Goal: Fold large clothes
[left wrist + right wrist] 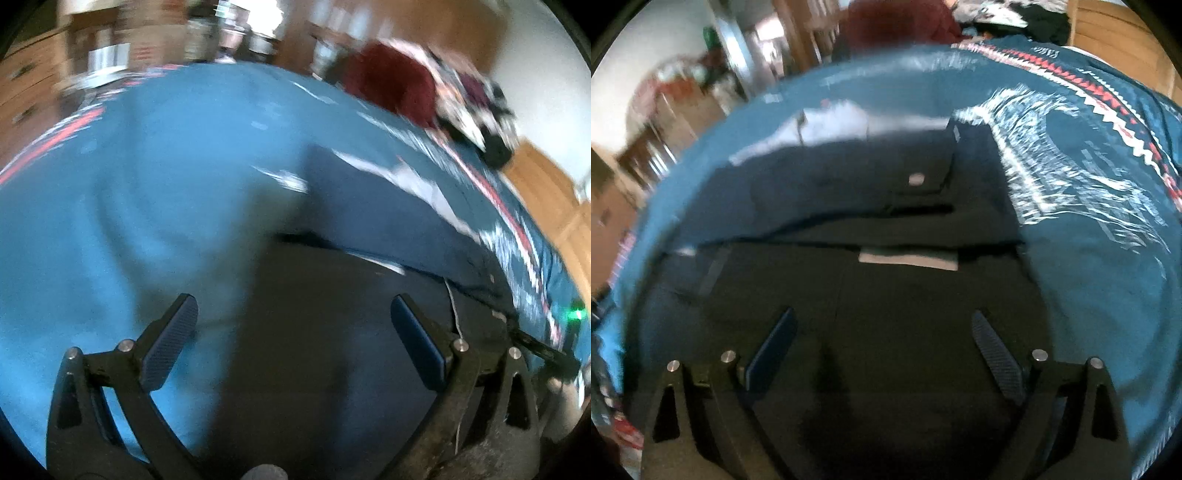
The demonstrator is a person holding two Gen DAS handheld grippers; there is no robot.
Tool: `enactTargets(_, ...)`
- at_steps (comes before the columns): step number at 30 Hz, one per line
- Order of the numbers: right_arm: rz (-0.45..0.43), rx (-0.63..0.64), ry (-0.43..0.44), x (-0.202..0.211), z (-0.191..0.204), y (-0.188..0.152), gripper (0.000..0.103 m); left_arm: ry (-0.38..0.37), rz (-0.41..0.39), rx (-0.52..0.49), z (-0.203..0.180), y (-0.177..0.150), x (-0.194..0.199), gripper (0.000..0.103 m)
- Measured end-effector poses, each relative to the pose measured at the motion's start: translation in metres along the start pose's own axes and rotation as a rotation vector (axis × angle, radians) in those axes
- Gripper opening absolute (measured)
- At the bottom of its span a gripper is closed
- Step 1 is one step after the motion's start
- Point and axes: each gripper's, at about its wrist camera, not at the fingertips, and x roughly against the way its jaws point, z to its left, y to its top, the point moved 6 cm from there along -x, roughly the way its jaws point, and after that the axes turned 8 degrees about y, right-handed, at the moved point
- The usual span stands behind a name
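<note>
Okay, both your grippers are spread wide with nothing between the fingers. Your left gripper (pixel 293 317) hangs over the left edge of the dark garment (pixel 332 332): its left finger (pixel 168 343) sits above the teal blanket (pixel 129 184), its right finger (pixel 417 343) above the dark cloth. Can't tell if either pad touches fabric. Your right gripper (pixel 884 332) is right over the middle of the garment (pixel 905 314), both fingers above dark cloth. The garment lies spread flat on the blanket (pixel 1089 277), with a grey label (pixel 908 259) at a fold line just ahead of the right gripper. Further up there's a flap with a small pale button (pixel 916 179), and a white patch (pixel 820 125) at the far edge. The blanket has a white print (pixel 1071 166) right of the garment and a red-and-white zigzag border (pixel 1089 81) beyond that. In the left view, a maroon item (pixel 391 81) and a heap of mixed clothes (pixel 476 107) sit at the blanket's far side. Both views are motion-blurred, so fine detail is unreliable. Wooden furniture (pixel 29 81) in the background.
</note>
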Motion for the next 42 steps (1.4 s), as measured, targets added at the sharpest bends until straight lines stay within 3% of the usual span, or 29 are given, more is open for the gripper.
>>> enactTargets(5,-0.139,-0.073,0.072,0.096,-0.007,-0.008,0.099,0.052,-0.061,0.27,0.116,-0.011,0.06,0.102)
enactTargets(7,-0.181,-0.077,0.074,0.134,-0.008,-0.016,0.1,0.055,-0.09,0.304,0.137,-0.017,0.085,0.102)
enactTargets(9,-0.214,-0.069,0.079,0.168,-0.006,-0.024,0.101,0.051,-0.115,0.289,0.139,-0.02,0.108,0.102)
enactTargets(12,-0.259,-0.042,0.08,0.212,0.004,-0.039,0.102,-0.045,-0.124,0.238,0.117,-0.022,0.139,0.102)
enactTargets(14,-0.307,0.006,0.041,0.239,0.015,-0.046,0.102,-0.152,-0.136,0.212,0.092,-0.02,0.158,0.102)
enactTargets(15,-0.349,0.042,0.002,0.253,0.023,-0.047,0.101,-0.198,-0.142,0.205,0.081,-0.017,0.165,0.102)
enactTargets(17,-0.498,0.197,-0.176,0.286,0.051,-0.047,0.101,-0.315,-0.159,0.198,0.052,-0.007,0.18,0.103)
enactTargets(20,-0.768,0.511,-0.498,0.336,0.107,-0.039,0.103,-0.396,-0.244,0.124,0.012,0.016,0.216,0.103)
enactTargets(22,-0.867,0.582,-0.594,0.357,0.126,-0.027,0.103,-0.416,-0.301,0.072,-0.01,0.03,0.237,0.103)
enactTargets(24,-0.921,0.548,-0.626,0.375,0.128,-0.009,0.103,-0.454,-0.36,0.021,-0.036,0.044,0.261,0.103)
enactTargets(28,-1.032,0.39,-0.524,0.426,0.119,0.011,0.103,-0.503,-0.503,-0.024,-0.069,0.068,0.309,0.103)
enactTargets(32,-1.157,0.393,-0.48,0.469,0.126,0.014,0.103,-0.529,-0.666,-0.038,-0.084,0.094,0.366,0.103)
enactTargets(37,-1.224,0.388,-0.423,0.52,0.118,0.033,0.103,-0.405,-0.84,-0.138,-0.095,0.139,0.441,0.103)
enactTargets(42,-1.242,0.269,-0.342,0.559,0.074,0.042,0.103,-0.386,-0.924,-0.113,-0.07,0.156,0.487,0.103)
